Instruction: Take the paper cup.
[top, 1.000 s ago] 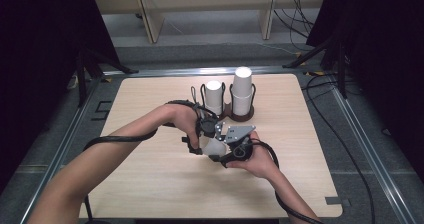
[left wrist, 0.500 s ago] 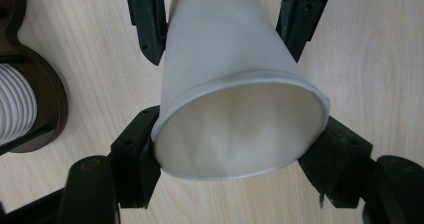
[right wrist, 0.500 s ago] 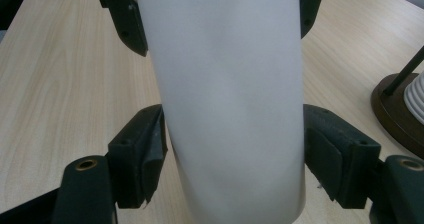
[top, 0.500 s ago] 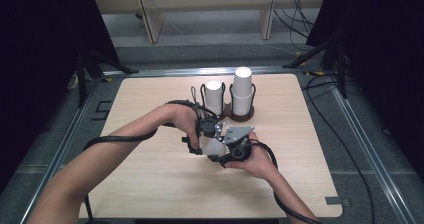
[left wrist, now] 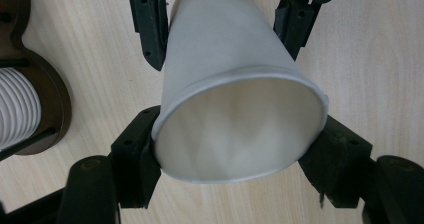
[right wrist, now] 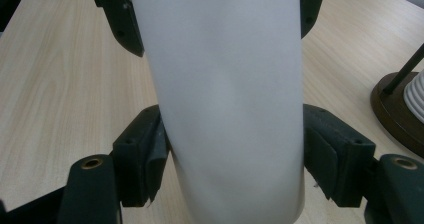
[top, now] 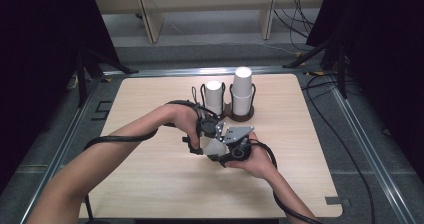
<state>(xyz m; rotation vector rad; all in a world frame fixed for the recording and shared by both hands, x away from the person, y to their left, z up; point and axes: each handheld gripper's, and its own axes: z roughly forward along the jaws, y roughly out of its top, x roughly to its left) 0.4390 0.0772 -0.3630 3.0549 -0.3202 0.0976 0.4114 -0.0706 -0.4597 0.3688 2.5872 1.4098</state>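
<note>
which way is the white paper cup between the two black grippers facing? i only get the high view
Observer: In the left gripper view, the white paper cup turns its open mouth toward the left gripper, whose pads press the rim on both sides.
Operator: is the right one gripping too
Observer: The right gripper has just been closing its jaws. In the right gripper view, both pads touch the cup's side wall.
Operator: anything inside the cup
Observer: No, the left gripper view looks straight into it and the inside is empty.
</note>
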